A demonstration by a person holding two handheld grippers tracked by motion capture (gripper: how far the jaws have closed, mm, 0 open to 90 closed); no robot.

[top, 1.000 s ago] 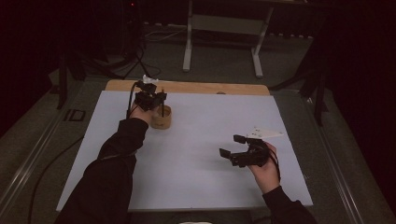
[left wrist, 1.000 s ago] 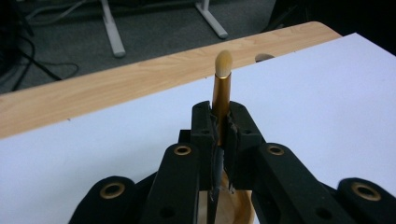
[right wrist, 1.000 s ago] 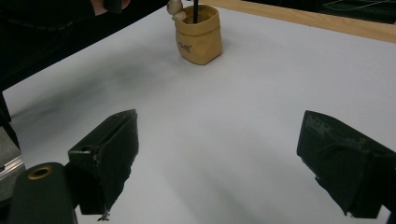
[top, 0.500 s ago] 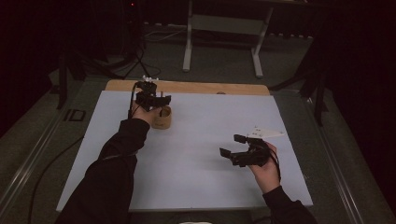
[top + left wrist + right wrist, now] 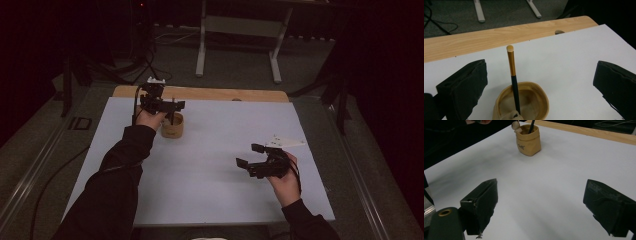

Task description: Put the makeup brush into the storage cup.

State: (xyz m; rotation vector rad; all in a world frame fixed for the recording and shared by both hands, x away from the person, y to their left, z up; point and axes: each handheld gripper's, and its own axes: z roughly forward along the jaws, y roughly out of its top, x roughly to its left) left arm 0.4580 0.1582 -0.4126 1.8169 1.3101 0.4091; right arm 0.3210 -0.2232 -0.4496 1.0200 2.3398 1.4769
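Note:
A small tan pouch-like holder [image 5: 172, 127] stands on the white sheet near the far left. An upright brush [image 5: 512, 72] with a black shaft and a gold top rests in the holder [image 5: 524, 100]. My left gripper [image 5: 172, 111] hovers just above it. Its jaws have just been opening and now stand wide on either side of the brush, touching nothing; the left gripper [image 5: 540, 67] is open. My right gripper [image 5: 249, 155] rests low at the right of the sheet, open and empty. From the right gripper [image 5: 540, 186] view the holder [image 5: 528, 140] is far ahead.
The white sheet [image 5: 225, 130] covers a wooden table whose bare far edge [image 5: 210, 93] has a small hole [image 5: 559, 32]. A small bead figure [image 5: 515, 125] hangs on the holder's rim. A metal stand [image 5: 202, 50] is on the floor beyond the table.
The left gripper's jaws have spread apart above the holder, and the brush now stands free in it. The right hand has not moved.

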